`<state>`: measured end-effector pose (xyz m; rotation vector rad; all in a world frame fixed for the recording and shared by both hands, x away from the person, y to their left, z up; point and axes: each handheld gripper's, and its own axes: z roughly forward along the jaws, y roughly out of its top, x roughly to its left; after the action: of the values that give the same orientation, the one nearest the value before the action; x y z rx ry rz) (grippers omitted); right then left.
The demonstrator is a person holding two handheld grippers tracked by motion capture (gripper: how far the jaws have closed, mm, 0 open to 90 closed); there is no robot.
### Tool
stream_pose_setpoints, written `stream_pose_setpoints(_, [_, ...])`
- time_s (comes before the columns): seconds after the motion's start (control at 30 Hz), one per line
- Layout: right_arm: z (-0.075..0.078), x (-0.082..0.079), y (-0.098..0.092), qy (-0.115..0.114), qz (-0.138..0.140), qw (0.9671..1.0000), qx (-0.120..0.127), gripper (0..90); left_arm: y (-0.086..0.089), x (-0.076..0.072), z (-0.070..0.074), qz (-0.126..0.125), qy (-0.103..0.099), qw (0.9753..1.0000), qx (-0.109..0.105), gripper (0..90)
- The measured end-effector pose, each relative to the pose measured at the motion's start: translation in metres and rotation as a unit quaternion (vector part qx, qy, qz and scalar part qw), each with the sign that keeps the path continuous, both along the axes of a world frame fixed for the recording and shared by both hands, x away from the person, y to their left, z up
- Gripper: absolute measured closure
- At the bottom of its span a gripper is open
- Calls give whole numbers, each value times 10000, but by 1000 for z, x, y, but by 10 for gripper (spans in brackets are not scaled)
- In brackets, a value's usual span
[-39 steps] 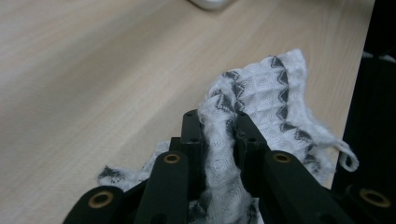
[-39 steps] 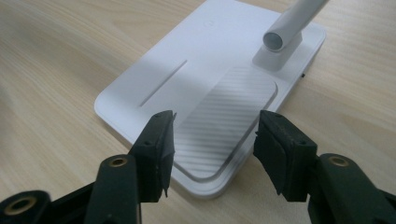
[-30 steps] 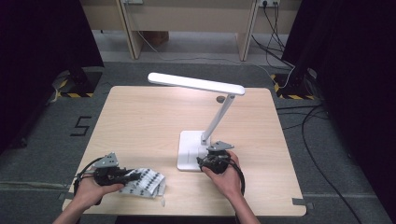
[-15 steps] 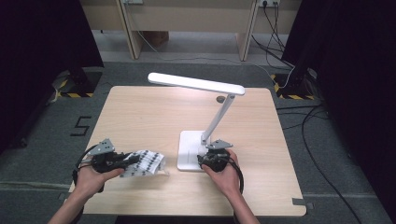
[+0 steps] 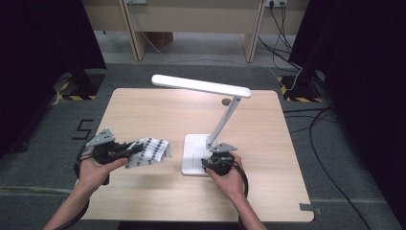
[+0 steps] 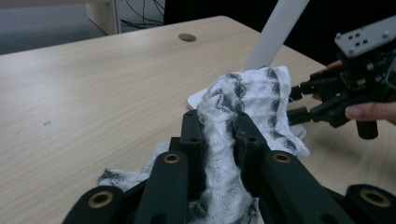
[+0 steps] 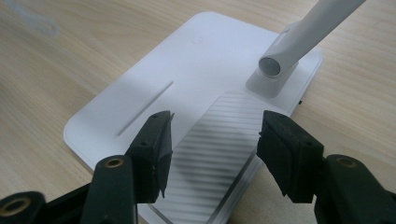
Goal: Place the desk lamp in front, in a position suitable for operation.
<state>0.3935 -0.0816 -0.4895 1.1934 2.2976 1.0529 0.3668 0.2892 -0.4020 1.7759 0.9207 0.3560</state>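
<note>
A white desk lamp [image 5: 206, 88] stands mid-table, its flat base [image 5: 192, 152] near the front and its base [image 7: 196, 74] close under the right gripper view. My right gripper [image 5: 210, 164] hovers over the base's front right corner, and in the right gripper view my right gripper [image 7: 212, 140] stands open above the ribbed panel [image 7: 219, 140]. My left gripper [image 5: 125, 149] is shut on a white cloth with dark print [image 5: 151, 151], lifted just left of the base. The left gripper view has my left gripper [image 6: 219, 135] pinching the cloth [image 6: 254, 93].
The wooden table [image 5: 143, 112] has a small round hole [image 5: 225, 101] near its back edge. Black cables [image 5: 316, 120] trail on the grey floor at the right. A dark curtain [image 5: 43, 38] hangs at the left.
My left gripper has lifted the cloth off the table's front left and carried it right toward the lamp base. The right gripper has stayed over the base.
</note>
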Motion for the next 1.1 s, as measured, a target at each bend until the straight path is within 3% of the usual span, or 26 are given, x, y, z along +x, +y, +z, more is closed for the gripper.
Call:
stream_pose_setpoints(0.4, [-3,1,-6,-7,-66,9999,86,452,-2,14,33,207,-284,9994,-55,769])
stream_pose_setpoints(0.87, [2,5,-5,-83,29,10000,45,452,-2,16,40,353,-341,9986,-174,769])
stream_pose_setpoints(1.1, [-2,5,-6,-44,38,10000,52,454,-3,15,53,365,-477,9981,-167,769])
